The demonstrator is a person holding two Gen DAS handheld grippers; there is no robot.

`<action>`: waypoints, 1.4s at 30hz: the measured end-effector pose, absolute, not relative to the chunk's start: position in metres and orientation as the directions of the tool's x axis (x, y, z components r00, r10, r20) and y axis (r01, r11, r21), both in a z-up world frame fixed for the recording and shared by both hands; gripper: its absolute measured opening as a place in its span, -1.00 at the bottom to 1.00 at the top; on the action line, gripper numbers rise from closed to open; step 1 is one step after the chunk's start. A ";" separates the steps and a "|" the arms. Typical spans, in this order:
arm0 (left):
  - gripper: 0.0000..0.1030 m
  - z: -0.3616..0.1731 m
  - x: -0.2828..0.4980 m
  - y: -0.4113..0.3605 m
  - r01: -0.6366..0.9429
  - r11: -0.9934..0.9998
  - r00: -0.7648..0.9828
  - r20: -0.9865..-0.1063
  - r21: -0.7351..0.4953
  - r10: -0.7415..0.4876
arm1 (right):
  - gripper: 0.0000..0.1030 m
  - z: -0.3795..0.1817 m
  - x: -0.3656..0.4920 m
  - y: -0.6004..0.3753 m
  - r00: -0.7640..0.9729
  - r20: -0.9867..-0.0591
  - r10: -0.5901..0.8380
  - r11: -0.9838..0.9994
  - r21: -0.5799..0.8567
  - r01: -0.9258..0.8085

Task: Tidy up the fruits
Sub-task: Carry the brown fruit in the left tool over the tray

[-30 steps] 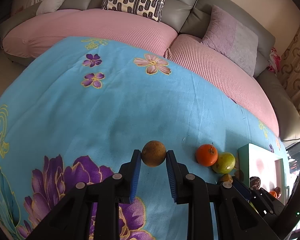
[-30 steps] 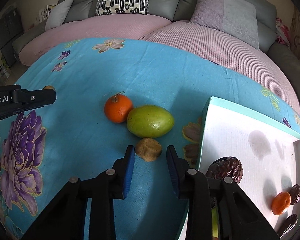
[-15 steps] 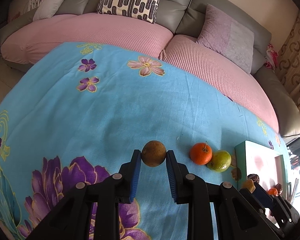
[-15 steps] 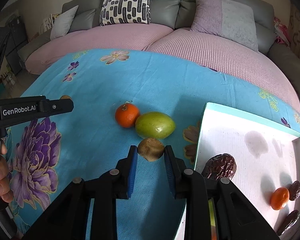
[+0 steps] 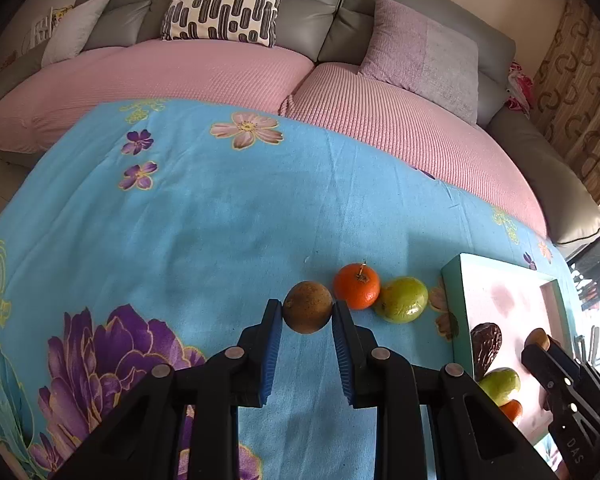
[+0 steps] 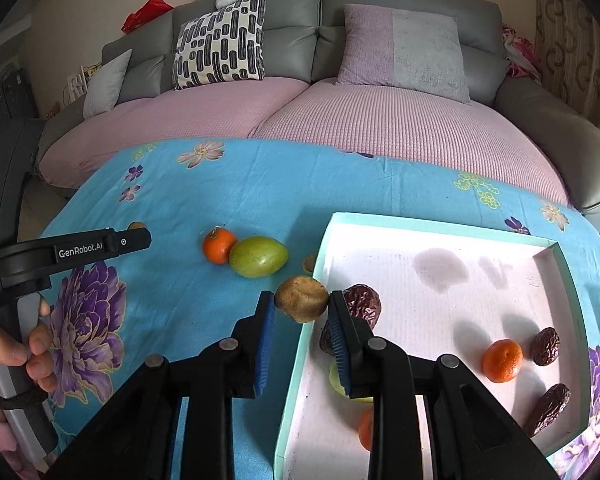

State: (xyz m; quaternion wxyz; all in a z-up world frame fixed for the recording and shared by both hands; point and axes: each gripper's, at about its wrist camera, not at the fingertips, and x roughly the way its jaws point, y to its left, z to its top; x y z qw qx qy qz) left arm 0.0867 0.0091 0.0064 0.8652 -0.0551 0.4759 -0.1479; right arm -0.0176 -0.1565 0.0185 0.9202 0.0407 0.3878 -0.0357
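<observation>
My left gripper [image 5: 307, 314] is shut on a round brown fruit [image 5: 307, 307], held above the blue flowered cloth. My right gripper [image 6: 302, 304] is shut on a lumpy tan fruit [image 6: 302, 298], lifted over the left rim of the white tray [image 6: 452, 232]. An orange [image 6: 219, 245] and a green fruit [image 6: 259, 256] lie touching on the cloth left of the tray. In the tray lie a large dark wrinkled fruit [image 6: 364, 300], an orange [image 6: 502, 361], two dark dates [image 6: 545, 346] and, partly hidden by my right finger, a green fruit and another orange.
The cloth [image 5: 180, 220] covers a table in front of a pink and grey sofa [image 5: 228, 68] with cushions. A person's hand [image 6: 4, 356] holds the left gripper's handle at the left edge of the right wrist view. A curtain [image 5: 580, 92] hangs at the right.
Both grippers rose and shifted right with their fruits. The right gripper closed on the tan fruit, lifted it off the cloth and carried it to the tray's left rim.
</observation>
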 end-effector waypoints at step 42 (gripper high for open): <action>-0.47 0.003 0.081 -0.197 0.563 0.817 0.364 -0.850 -0.125 -0.380 | -0.45 -0.007 -0.042 -0.331 0.618 -0.750 -0.236 0.890 0.088 0.447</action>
